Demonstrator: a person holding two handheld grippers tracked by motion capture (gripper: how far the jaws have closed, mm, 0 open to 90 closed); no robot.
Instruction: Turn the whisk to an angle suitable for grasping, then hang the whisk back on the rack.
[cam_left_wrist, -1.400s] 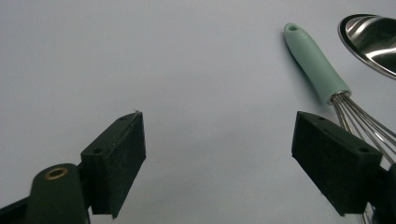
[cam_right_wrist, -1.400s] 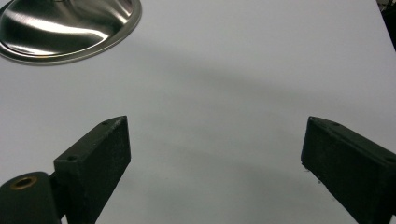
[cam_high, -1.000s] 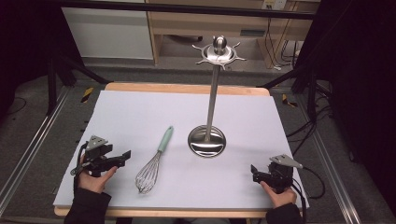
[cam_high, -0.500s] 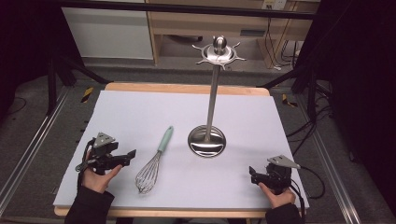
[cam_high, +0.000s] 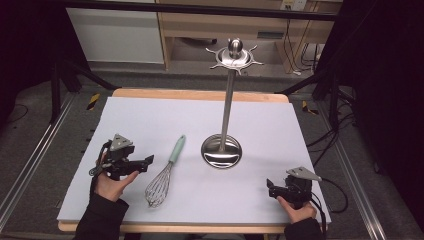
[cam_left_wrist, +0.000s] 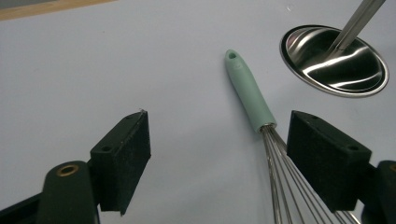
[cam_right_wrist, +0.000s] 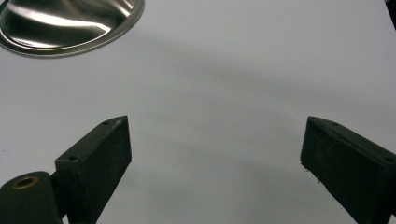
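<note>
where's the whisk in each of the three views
High view: whisk lies lower centre-left on the table, just right of the left tool.
Left gripper view: centre-right, teal handle up, wires running under the right-hand jaw.
Right gripper view: not in it.
Shared landmark: the stand's round steel base.

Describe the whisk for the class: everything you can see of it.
The whisk lies flat on the white table cover, between the left gripper and the metal stand's round base. It has a pale green handle with a small hole at its end, and a balloon of thin steel wires. The handle points away from the person, the wires toward them. Nothing grips it; the left gripper's jaws are open beside it.
</note>
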